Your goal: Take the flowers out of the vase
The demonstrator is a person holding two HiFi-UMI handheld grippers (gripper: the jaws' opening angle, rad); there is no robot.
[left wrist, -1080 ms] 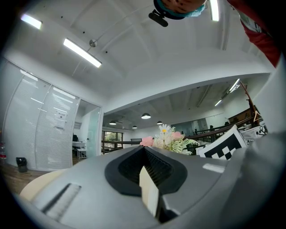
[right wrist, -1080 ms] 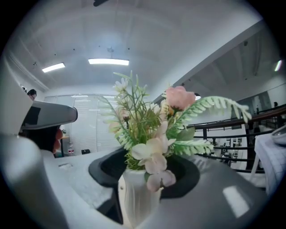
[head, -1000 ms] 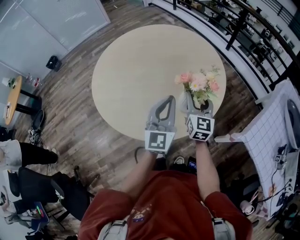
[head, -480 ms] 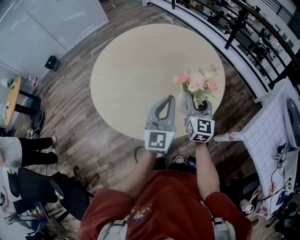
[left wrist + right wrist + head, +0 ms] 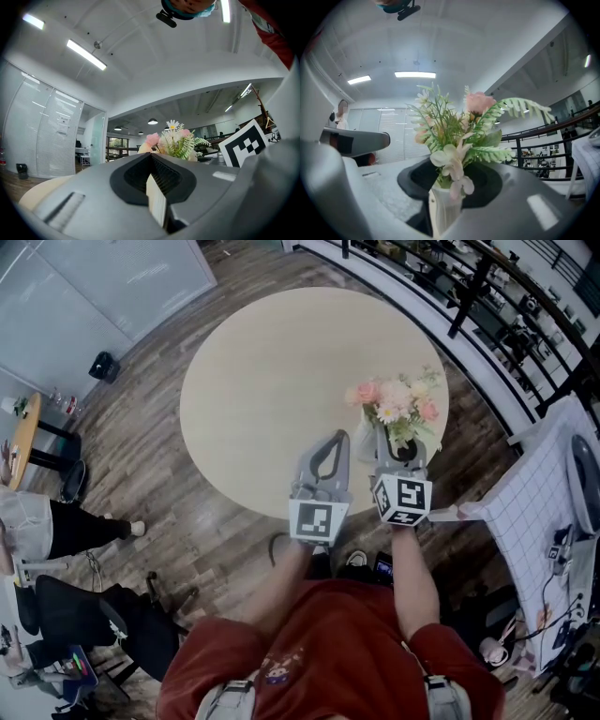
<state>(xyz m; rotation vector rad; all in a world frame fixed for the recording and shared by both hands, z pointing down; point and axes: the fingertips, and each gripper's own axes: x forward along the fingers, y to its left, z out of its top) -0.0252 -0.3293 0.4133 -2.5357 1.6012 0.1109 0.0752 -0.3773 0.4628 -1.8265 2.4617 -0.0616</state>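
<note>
A bunch of pink, white and green flowers [image 5: 398, 404] stands upright in a white ribbed vase [image 5: 374, 441] near the near right edge of the round beige table [image 5: 272, 381]. My right gripper [image 5: 401, 454] points level at it. Its jaws have just been closing, and the vase [image 5: 443, 206] sits between them with the pads against it. The flowers [image 5: 459, 126] rise just above the jaws. My left gripper [image 5: 328, 442] hangs beside it on the left, shut and empty [image 5: 152, 157]. From there the flowers [image 5: 176, 140] show beyond its tips.
A black railing [image 5: 469, 296] curves behind the table. A white gridded table [image 5: 544, 512] with cables stands at the right. A person's legs [image 5: 56, 531], a small wooden table [image 5: 23, 437] and dark chairs are at the left on the wood floor.
Both grippers, the vase and the flowers keep their places. The person at the left edge has stepped along the floor.
</note>
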